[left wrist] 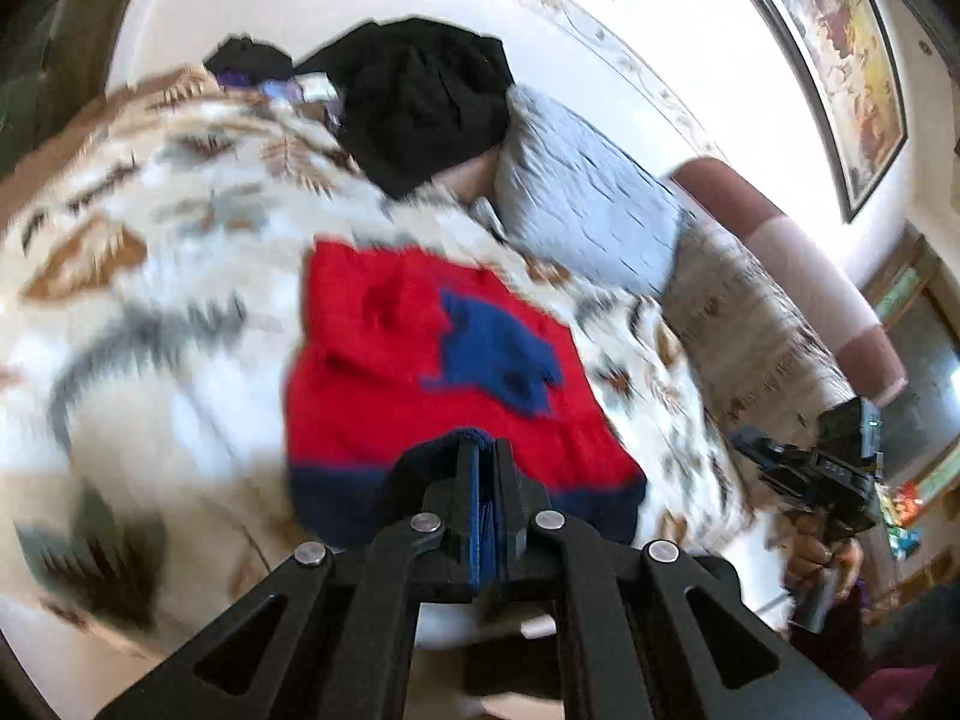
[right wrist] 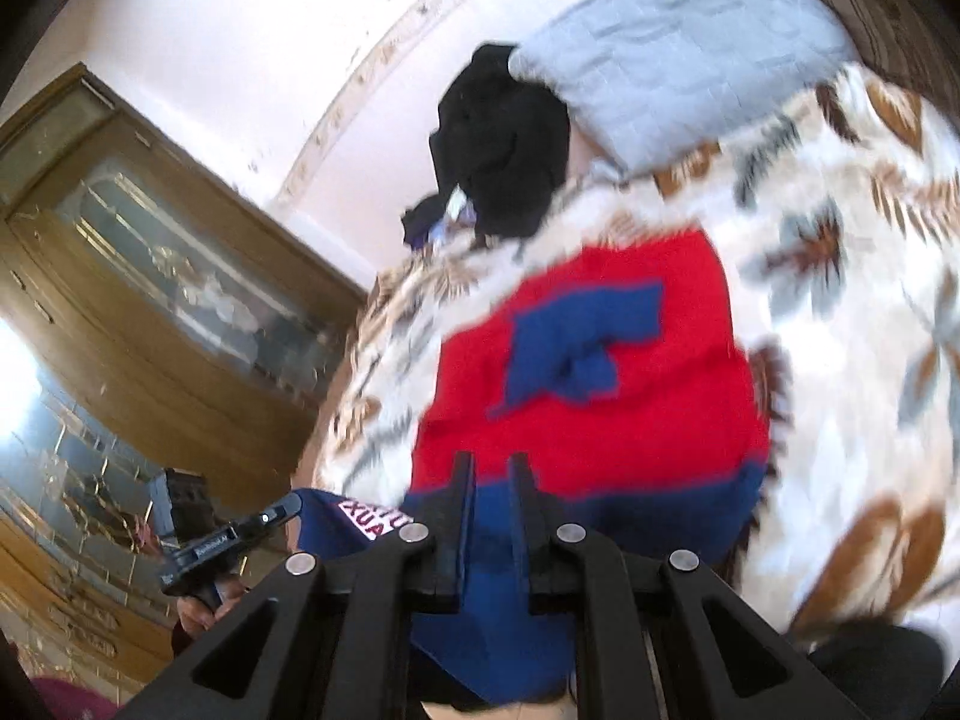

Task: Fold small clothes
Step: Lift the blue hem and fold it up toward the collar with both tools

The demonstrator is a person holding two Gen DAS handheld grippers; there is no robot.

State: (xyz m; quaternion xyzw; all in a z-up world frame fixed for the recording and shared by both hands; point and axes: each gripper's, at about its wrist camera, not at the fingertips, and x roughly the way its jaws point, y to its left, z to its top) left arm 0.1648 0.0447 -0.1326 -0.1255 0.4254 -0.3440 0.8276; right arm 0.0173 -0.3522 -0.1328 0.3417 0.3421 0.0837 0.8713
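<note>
A small red knit sweater (left wrist: 384, 360) with a blue animal patch and a navy hem lies on a patterned blanket. It also shows in the right wrist view (right wrist: 630, 420). My left gripper (left wrist: 485, 450) is shut on the navy hem (left wrist: 432, 456) and holds it pinched between its fingers. My right gripper (right wrist: 492, 468) has its fingers a little apart over the navy hem (right wrist: 660, 510), with blue fabric between them; whether it grips is unclear. The left gripper's side (right wrist: 228, 534) shows at the lower left of the right wrist view.
The white, brown and grey blanket (left wrist: 150, 252) covers the bed. A black garment pile (left wrist: 420, 102) and a grey pillow (left wrist: 588, 198) lie at the far end. A wooden glass-fronted cabinet (right wrist: 156, 276) stands beside the bed. A framed picture (left wrist: 840, 54) hangs on the wall.
</note>
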